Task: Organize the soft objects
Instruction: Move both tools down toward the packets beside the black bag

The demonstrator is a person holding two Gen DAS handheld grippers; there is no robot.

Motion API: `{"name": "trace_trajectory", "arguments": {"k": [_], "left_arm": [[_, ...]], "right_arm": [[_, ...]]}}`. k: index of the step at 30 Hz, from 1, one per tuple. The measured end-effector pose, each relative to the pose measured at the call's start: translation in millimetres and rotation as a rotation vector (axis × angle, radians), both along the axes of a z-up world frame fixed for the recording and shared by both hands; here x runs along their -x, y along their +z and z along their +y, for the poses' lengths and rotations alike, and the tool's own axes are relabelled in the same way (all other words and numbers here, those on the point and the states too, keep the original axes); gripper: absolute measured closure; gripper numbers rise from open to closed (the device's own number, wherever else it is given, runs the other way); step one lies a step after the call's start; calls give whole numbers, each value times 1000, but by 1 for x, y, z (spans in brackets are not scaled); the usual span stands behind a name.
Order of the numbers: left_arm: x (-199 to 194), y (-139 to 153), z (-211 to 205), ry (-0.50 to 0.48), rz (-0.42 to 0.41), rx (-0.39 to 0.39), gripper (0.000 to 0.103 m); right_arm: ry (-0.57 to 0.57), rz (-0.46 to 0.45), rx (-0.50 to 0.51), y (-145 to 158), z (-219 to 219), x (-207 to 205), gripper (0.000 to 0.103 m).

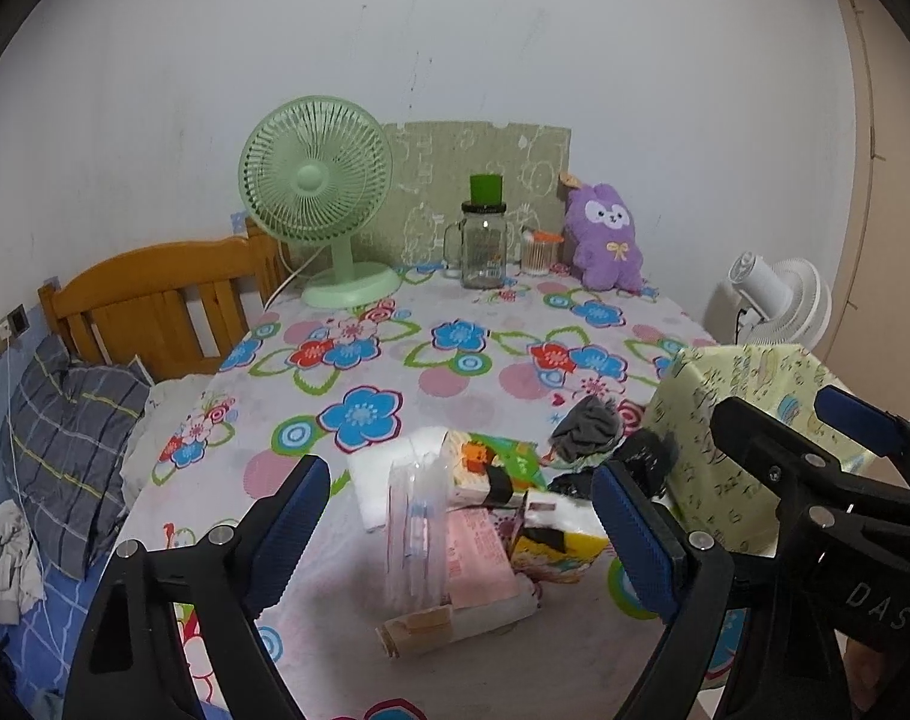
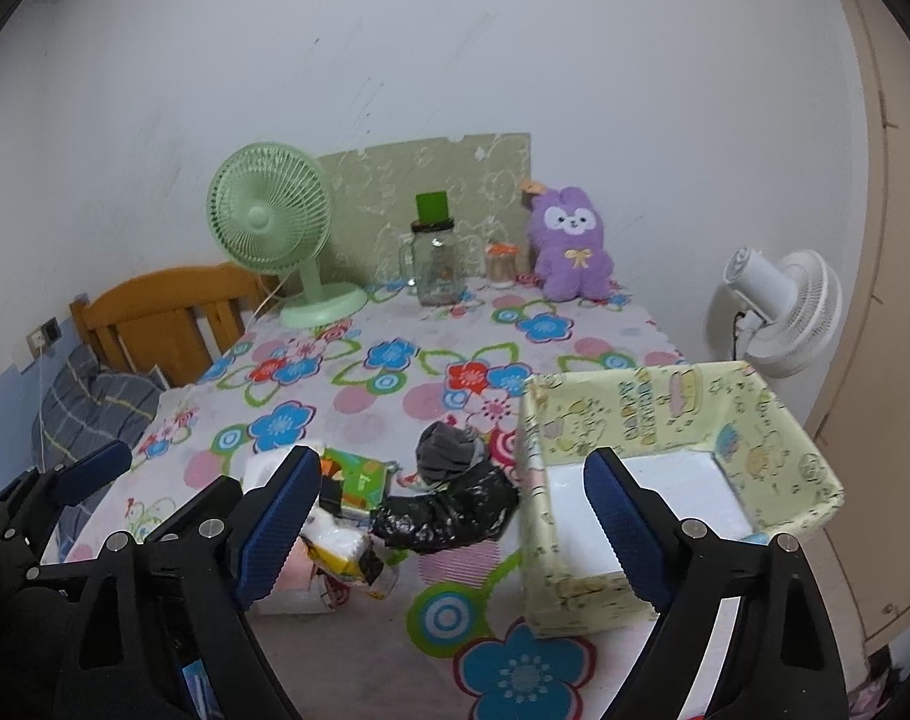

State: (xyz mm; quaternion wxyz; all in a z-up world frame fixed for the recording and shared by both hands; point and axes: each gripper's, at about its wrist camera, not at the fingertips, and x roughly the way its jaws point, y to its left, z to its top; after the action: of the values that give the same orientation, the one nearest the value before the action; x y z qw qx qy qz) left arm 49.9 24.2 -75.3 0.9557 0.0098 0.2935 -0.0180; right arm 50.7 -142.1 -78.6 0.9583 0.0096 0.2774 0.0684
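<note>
Judged light, soft and slippery: tissue packs (image 1: 484, 534) heaped at lower centre, best pinched mid-pack; left gripper (image 1: 460, 534) and right gripper (image 2: 455, 522) both gaped wide, empty.

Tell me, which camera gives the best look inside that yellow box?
The right wrist view. It looks down into the yellow box, showing its white floor and all four walls. The left wrist view shows only the box's outer side at the right, partly behind the right gripper, with none of its inside.
</note>
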Motion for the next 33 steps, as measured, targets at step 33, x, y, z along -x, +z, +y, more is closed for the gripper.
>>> {"name": "trace_trajectory", "arguments": {"k": [33], "left_arm": [[-44,-72,25,39,208,4,19]], "right_arm": [[145,221,3,-70,55,-51,19]]}}
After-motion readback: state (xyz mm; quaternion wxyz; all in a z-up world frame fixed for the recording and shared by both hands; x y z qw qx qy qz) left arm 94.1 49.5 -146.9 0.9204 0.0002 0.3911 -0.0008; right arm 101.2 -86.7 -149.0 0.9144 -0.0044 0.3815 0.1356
